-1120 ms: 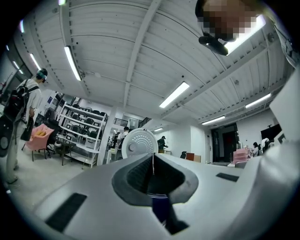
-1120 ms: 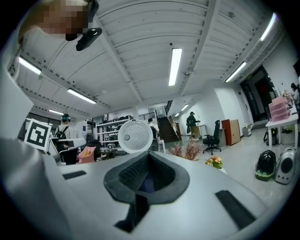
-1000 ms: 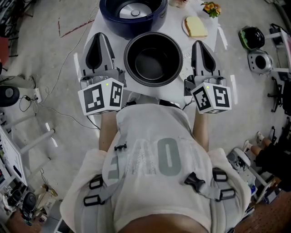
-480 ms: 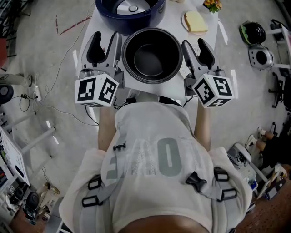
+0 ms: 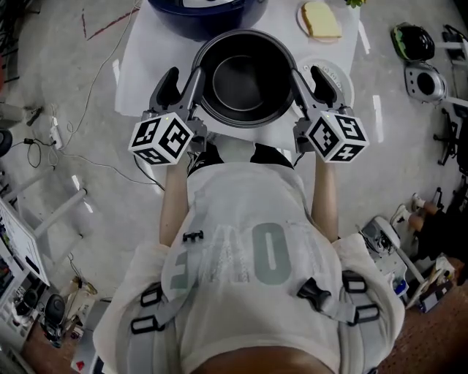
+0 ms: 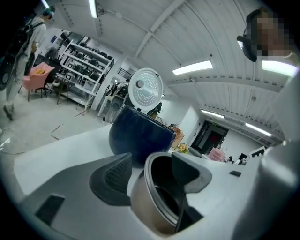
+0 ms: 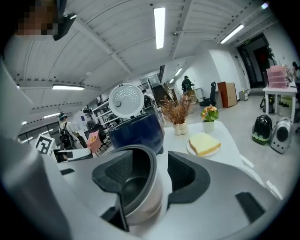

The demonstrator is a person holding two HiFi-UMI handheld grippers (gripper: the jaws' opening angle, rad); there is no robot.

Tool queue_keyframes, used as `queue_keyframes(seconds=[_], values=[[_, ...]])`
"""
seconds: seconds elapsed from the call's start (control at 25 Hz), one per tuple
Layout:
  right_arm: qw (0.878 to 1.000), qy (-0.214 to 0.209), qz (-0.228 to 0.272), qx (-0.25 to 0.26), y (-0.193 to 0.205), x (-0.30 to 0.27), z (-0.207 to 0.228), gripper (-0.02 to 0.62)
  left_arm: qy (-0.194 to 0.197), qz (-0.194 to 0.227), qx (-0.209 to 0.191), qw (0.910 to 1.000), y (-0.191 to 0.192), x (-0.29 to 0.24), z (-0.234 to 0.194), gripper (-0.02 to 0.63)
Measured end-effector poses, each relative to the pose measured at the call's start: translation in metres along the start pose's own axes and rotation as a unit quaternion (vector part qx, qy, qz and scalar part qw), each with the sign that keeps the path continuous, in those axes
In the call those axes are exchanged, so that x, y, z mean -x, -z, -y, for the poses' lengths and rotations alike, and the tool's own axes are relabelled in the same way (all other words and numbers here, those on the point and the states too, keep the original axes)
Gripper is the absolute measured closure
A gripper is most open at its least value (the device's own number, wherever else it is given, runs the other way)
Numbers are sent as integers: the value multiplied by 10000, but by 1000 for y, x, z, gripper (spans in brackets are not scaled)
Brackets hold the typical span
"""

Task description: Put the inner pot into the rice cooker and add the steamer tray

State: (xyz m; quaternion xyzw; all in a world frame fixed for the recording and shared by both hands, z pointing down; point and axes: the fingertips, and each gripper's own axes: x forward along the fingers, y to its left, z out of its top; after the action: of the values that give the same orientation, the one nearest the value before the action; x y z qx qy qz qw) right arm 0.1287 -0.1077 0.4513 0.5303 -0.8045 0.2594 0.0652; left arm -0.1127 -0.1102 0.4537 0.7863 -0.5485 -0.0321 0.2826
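**Both claws straddle the pot's rim**

On the white table [image 5: 139, 80] we see the navy rice cooker [image 5: 197, 18] at the far edge and the inner pot [image 5: 241, 80] at the near edge. The left gripper [image 5: 184, 77] and right gripper [image 5: 310, 77] each straddle the pot's wall. Their jaws have just been opening and stand apart, gripping nothing.

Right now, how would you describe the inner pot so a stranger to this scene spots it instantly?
On the white table, find the dark blue rice cooker at the far edge. Just in front of it, at the near edge, stands the inner pot. It alone is an empty round vessel, dark inside with a bare metal outer wall.
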Motion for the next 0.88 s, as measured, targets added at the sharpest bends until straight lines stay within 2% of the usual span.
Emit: queue_keyframes(seconds=[0.16,0.28,0.36,0.48,0.6,0.88], values=[[9980,-120,-170,-599,20,-9,11,383,116,-186,773,9968,25,-4,-9,353],[9934,-253,-248,-1092,33,-12,13,397,362,-170,1580,9866,40,-4,-12,354],[9900,-323,-310,-1339,42,-15,11,407,476,-185,1907,9803,47,-2,-14,360],[9849,-475,-369,-1624,49,-20,8,411,584,-179,2232,9729,52,-4,-16,380],[9790,-619,-380,-1904,52,-22,6,446,595,-83,2532,9655,53,-4,-18,420],[9792,-580,-250,-1926,51,-22,7,483,634,-61,2478,9667,50,-4,-16,434]])
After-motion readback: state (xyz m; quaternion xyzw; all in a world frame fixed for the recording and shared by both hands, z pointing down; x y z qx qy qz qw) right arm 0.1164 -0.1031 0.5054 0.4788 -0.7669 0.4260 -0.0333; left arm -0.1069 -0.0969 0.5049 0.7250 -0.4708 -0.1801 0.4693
